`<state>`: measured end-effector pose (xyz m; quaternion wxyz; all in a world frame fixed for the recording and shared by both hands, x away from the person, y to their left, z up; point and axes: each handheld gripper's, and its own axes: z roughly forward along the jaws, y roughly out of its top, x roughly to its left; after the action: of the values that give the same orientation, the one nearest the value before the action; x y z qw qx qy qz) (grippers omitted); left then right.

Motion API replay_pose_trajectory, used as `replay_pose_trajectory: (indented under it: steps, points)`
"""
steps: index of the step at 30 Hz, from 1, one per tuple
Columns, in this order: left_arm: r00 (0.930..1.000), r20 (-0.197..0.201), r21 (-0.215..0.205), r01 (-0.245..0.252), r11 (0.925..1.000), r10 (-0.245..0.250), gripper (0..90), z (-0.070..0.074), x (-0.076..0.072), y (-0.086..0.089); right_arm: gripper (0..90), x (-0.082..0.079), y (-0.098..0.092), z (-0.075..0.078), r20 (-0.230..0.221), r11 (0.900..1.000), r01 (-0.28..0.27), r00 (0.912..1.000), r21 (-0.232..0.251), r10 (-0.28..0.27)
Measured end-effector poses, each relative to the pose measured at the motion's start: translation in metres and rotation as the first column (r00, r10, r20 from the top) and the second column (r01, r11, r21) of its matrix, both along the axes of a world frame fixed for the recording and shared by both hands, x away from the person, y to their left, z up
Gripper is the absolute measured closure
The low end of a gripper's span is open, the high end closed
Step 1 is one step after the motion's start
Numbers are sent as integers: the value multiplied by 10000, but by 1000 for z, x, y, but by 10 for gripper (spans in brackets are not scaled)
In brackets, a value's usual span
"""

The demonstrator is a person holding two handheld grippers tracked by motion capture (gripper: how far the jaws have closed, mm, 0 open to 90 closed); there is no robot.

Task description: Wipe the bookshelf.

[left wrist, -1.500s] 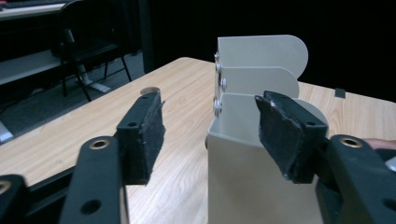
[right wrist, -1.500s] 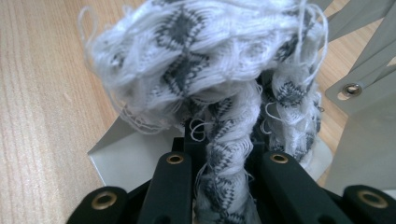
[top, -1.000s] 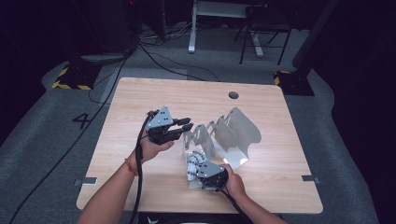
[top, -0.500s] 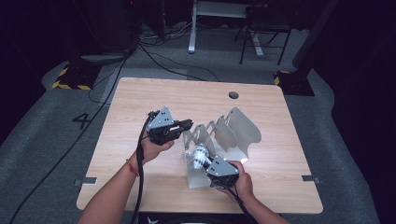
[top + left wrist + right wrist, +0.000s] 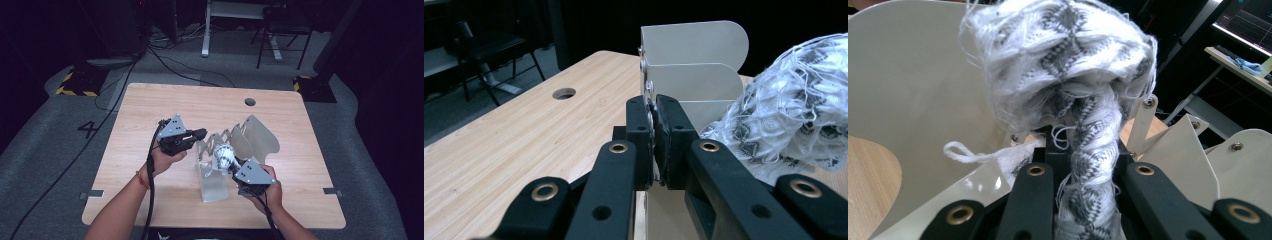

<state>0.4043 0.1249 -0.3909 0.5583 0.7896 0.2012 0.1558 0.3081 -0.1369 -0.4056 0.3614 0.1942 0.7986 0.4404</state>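
Knitted cloth [image 5: 1063,65] has risen, pinched in the right gripper [image 5: 1083,150]. Left gripper [image 5: 655,130] has just clamped the metal rack [image 5: 694,65], steadying it for loading.

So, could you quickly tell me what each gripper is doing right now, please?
Left gripper: shut on an edge of the metal rack.
Right gripper: shut on the white-and-grey knitted cloth, holding it up by the rack.
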Motion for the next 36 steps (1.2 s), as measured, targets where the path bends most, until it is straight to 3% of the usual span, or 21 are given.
replay_pose_trajectory:
  steps: [9,15,17,20,25,26,29,36]
  points:
    - [9999,-67,-68,100,9999,-100,861,0,-2,0,800,1,10,-15,-147,9986,-179,9997,-492,172]
    - [9998,-46,-27,210,9998,-210,869,0,-5,-1,800,6,20,-38,-732,9936,-550,9962,-991,478]
    - [9997,-45,-40,260,9997,-260,873,0,-5,-1,799,9,24,-47,-1107,9913,-676,9923,-1129,550]
    - [9996,-39,-50,277,9996,-277,875,0,-7,-1,795,14,33,-64,-1882,9796,-1109,9790,-1675,786]
    - [9996,0,-28,288,9996,-288,876,0,-8,0,762,20,41,-83,-2876,9711,-1682,9509,-1693,1146]
    - [9995,-5,-68,301,9995,-301,877,-1,-8,0,751,22,42,-87,-3147,9672,-1837,9414,-1753,1218]
    - [9996,-16,-95,282,9996,-282,877,-1,-8,0,742,22,42,-92,-3065,9689,-1854,9431,-1642,1285]
    - [9996,-69,-151,284,9995,-285,877,-1,-8,0,563,23,41,-92,-2872,9729,-1813,9484,-1437,1343]
